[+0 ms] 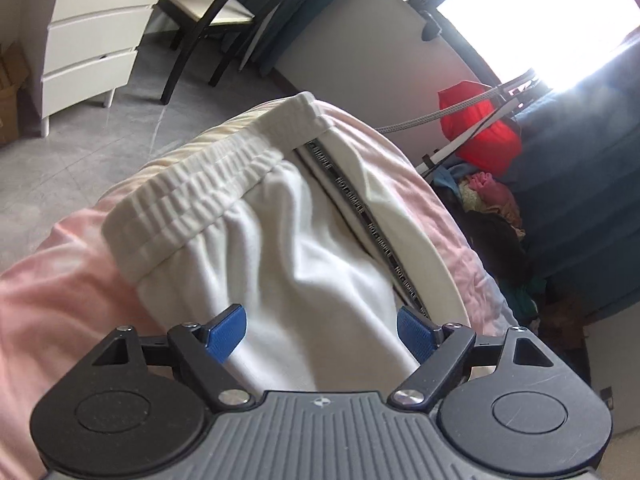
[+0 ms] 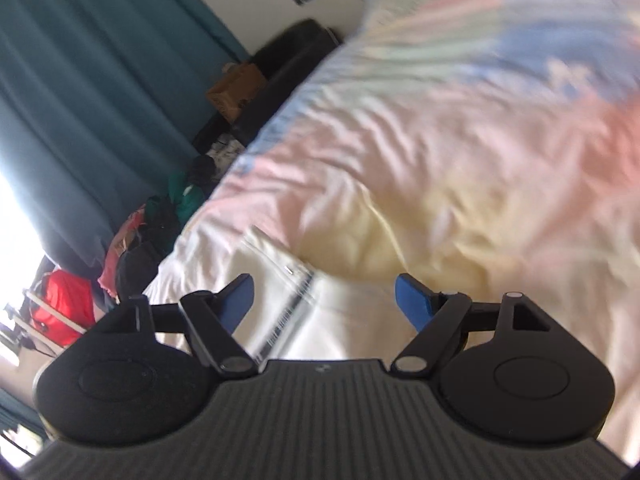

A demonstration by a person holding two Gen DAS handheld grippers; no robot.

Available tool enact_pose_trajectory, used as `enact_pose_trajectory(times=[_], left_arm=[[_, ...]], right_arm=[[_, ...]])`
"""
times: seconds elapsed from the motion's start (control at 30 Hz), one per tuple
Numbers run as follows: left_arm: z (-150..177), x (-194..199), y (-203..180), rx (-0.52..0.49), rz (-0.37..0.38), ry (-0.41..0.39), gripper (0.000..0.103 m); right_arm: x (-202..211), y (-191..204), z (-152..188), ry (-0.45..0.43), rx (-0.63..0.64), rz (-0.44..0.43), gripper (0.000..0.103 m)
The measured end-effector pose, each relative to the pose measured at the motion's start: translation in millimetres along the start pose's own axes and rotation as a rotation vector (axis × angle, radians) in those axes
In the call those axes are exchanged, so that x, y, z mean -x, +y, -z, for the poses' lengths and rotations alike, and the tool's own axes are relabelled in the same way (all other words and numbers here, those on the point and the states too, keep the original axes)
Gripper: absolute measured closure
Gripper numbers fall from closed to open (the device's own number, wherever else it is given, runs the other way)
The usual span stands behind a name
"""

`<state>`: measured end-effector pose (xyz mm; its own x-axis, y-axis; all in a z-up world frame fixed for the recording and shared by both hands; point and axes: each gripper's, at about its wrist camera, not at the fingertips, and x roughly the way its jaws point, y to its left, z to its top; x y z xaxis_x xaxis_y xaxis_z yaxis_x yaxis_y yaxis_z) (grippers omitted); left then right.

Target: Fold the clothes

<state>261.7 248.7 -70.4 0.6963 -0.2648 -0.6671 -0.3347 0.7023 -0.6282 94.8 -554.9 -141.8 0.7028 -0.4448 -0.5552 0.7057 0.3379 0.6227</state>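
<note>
Blue-padded fingers of the left gripper (image 1: 321,330) stand wide apart with nothing pinched, and just ahead of them, running under the gap, lies the pair of white cotton shorts with a ribbed elastic waistband (image 1: 280,232). A grey printed side tape (image 1: 362,216) runs down the seam toward the right-hand fingertip. The waistband sits farther out from this gripper, ahead and to its left.

From the right wrist view, the right gripper (image 2: 324,300) is likewise spread open and holds nothing; the same shorts lie directly beneath and ahead of its left-hand finger, with the striped tape between the fingers. This picture is motion-blurred, so fine detail is uncertain.

The step in hand looks like taking hold of the shorts for a fold. To do it well, each gripper should come down on an edge or corner rather than mid-panel, pinch both fabric layers together, and lift only enough to clear the bedding. The cloth is soft and already creased near the left gripper, so a shallow bite would probably slip; matching the two grips along one edge should keep the fold square.

Underneath is a bed with a rumpled pastel pink, yellow and blue cover (image 2: 460,140), a yielding surface. Beyond the left gripper stand a white chest of drawers (image 1: 92,32) and a dark-framed chair (image 1: 208,20) on a grey tiled floor (image 1: 80,152); to its right are a red bag (image 1: 480,124), a heap of mixed clothes (image 1: 492,200), teal curtains (image 2: 100,80) and a bright window (image 1: 540,12).
</note>
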Motion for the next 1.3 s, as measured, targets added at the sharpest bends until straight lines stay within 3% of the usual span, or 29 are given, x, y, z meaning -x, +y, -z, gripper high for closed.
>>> enact_pose_trajectory(times=[0.17, 0.23, 0.33, 0.37, 0.4, 0.47, 0.5, 0.53, 0.57, 0.6, 0.63, 0.73, 0.87, 1.0, 1.3], left_arm=[[15, 8, 43, 0.193, -0.032, 0.054, 0.02], [18, 0, 55, 0.25, -0.015, 0.045, 0.021], [14, -12, 62, 0.28, 0.026, 0.001, 0.021], [11, -16, 61, 0.28, 0.041, -0.025, 0.025], [8, -20, 58, 0.268, 0.04, -0.048, 0.04], [-1, -30, 43, 0.169, -0.048, -0.069, 0.065], [-4, -33, 38, 0.134, -0.075, -0.08, 0.071], [-6, -32, 37, 0.132, -0.077, -0.096, 0.077], [-7, -29, 37, 0.144, -0.075, -0.112, 0.089], [-8, -26, 37, 0.155, -0.073, -0.129, 0.09], [-8, -22, 37, 0.168, -0.067, -0.142, 0.092], [-12, -4, 36, 0.202, -0.037, -0.171, 0.095], [-25, 32, 22, 0.109, -0.02, -0.174, 0.095], [-28, 75, 22, 0.061, -0.022, -0.174, 0.095], [15, 204, 122, 0.152, -0.018, -0.089, 0.095]], right_arm=[[-11, -40, 40, 0.169, -0.154, -0.017, 0.022], [-19, -36, 51, 0.179, -0.132, -0.056, 0.021], [-32, -20, 55, 0.123, -0.077, -0.11, 0.021], [-36, -16, 55, 0.104, -0.082, -0.148, 0.021], [-40, -12, 55, 0.086, -0.086, -0.186, 0.022], [-54, 1, 56, 0.093, -0.054, -0.195, 0.022], [-62, 8, 58, 0.11, -0.028, -0.17, 0.022], [-64, 12, 59, 0.099, -0.008, -0.142, 0.026], [-65, 16, 60, 0.087, 0.011, -0.114, 0.045], [-67, 20, 62, 0.076, 0.03, -0.087, 0.08], [-64, 19, 59, 0.074, 0.009, -0.101, 0.089], [-51, 17, 48, 0.059, -0.029, -0.151, 0.091], [-17, 18, 34, 0.046, -0.019, -0.223, 0.092], [20, -3, 32, 0.063, -0.041, -0.234, 0.093], [94, -82, 58, 0.119, -0.174, -0.21, 0.093]])
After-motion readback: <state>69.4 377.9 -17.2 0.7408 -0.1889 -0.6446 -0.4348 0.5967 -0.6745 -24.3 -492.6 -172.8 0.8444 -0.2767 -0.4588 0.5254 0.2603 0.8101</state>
